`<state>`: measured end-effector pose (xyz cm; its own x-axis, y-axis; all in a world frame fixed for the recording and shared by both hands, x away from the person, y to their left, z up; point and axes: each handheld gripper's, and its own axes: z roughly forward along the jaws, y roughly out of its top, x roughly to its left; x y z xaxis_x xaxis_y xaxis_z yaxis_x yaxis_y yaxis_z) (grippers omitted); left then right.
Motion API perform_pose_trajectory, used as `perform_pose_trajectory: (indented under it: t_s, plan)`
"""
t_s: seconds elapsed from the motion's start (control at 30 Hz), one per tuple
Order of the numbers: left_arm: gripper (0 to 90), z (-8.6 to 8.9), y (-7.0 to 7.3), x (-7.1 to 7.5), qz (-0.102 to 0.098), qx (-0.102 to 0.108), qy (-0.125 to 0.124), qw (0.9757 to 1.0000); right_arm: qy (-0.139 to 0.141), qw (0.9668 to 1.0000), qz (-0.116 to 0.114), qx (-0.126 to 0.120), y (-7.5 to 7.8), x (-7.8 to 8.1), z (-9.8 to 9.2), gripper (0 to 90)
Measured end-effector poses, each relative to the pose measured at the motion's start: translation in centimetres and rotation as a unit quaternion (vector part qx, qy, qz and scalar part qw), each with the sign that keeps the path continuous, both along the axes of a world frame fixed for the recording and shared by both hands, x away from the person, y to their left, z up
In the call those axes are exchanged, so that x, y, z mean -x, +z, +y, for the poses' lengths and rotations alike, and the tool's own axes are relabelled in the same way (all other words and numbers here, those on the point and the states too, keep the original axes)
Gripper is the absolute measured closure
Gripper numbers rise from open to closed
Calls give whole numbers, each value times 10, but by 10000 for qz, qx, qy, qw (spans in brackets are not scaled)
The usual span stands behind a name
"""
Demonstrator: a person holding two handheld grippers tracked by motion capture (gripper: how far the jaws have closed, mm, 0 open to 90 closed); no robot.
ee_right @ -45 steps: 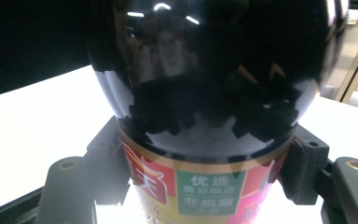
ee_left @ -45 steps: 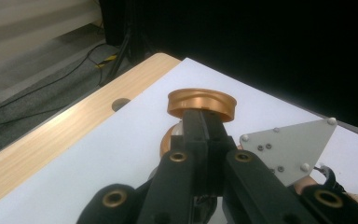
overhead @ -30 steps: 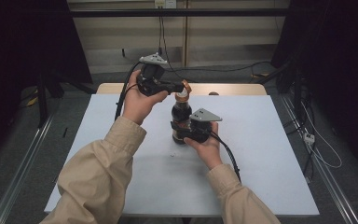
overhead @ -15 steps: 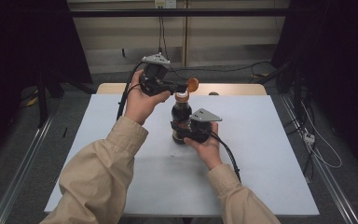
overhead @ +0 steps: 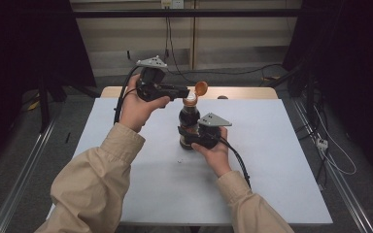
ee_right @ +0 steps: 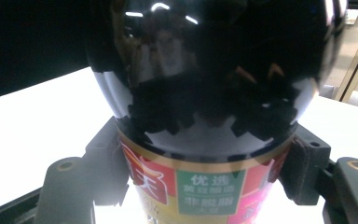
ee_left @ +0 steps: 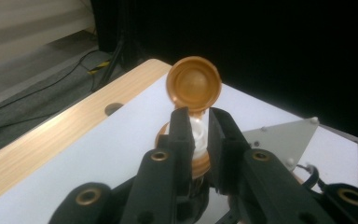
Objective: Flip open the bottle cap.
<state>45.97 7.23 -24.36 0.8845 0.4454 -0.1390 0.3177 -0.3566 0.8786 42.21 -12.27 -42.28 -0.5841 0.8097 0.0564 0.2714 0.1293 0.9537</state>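
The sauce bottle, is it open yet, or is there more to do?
Done: the orange flip cap stands swung up off the white spout of the dark sauce bottle. In hand: the right hand-held gripper clamps the bottle's body upright on the white table, while the left hand-held gripper, its jaws just opening, sits around the spout. Left: probably drawing that gripper away.

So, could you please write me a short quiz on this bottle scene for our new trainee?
1. True or false: the flip cap of the dark bottle is shut.
2. What does the right gripper clamp? A) the cap B) the bottle's body C) nothing
3. What lies between the left gripper's jaw tips?

Key
1. False: it stands flipped up on its hinge.
2. B: its jaws press the labelled body on both sides.
3. The bottle's white spout; the jaws have just been opening around it, so whether they press it is unclear.
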Motion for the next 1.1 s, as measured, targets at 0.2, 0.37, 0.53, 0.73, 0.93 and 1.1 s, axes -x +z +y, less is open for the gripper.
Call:
perform_pose_trajectory:
  t_s: [0.2, 0.37, 0.53, 0.73, 0.93, 1.1]
  plan:
    - [737, 10, -4, 3, 26, 24, 71, 10000, -57, 9999, 66, 78, 1, 2, 1, 282]
    - [645, 16, -11, 4, 97, 98, 71, 9999, -62, 9997, 225, 123, 3, 5, -3, 219]
    - [535, 24, -23, 4, 136, 293, 99, 9994, 45, 9994, 339, 57, 11, 12, -8, 186]
    - [411, 36, -32, 10, 57, 289, 127, 9995, 242, 9983, 534, 61, 12, 21, -13, 151]
    - [336, 50, -41, 19, 149, 305, 201, 9992, 337, 9978, 569, -65, 17, 29, -28, 151]
    - [299, 59, -55, 26, 214, 359, 165, 9990, 375, 9974, 608, -51, 18, 35, -37, 152]
